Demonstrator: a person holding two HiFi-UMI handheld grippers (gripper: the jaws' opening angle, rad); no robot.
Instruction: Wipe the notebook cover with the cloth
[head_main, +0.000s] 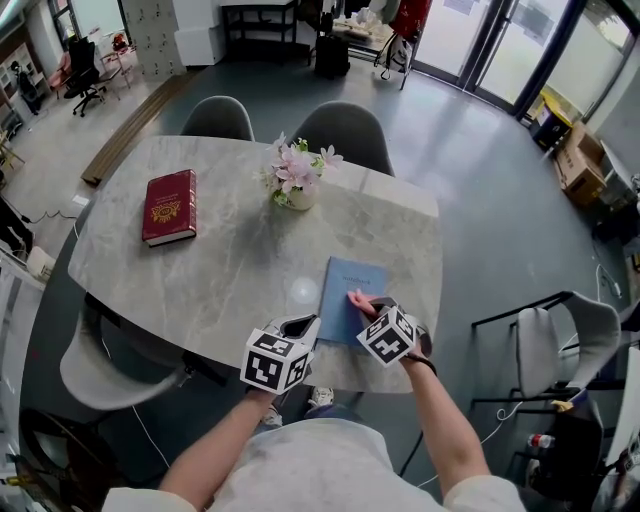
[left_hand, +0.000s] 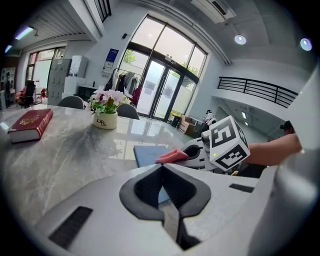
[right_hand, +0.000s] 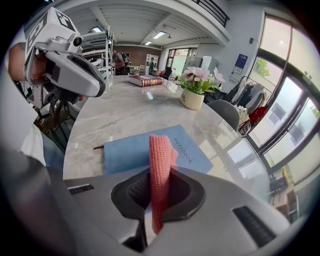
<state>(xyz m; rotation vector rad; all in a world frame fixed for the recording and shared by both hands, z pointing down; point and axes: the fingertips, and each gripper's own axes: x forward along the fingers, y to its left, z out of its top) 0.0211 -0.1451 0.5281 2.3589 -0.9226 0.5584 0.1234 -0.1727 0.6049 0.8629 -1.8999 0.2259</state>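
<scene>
The place looked like an open-plan office with a lobby-like floor. Tall glass doors (left_hand: 165, 90) and window walls rose on the far side, a railed mezzanine (left_hand: 260, 90) hung above, and round ceiling lights (left_hand: 240, 39) shone. A wheeled office chair (head_main: 82, 70), grey lockers (head_main: 150, 35), a clothes rack (left_hand: 122, 82) and cardboard boxes (head_main: 578, 160) stood about the polished grey floor (head_main: 470, 200), well apart from the marble-look desk (head_main: 250, 260) with its shell chairs (head_main: 345, 135).

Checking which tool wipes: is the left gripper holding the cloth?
No, the left gripper is shut on nothing; the pink cloth is clamped in the right gripper.
</scene>
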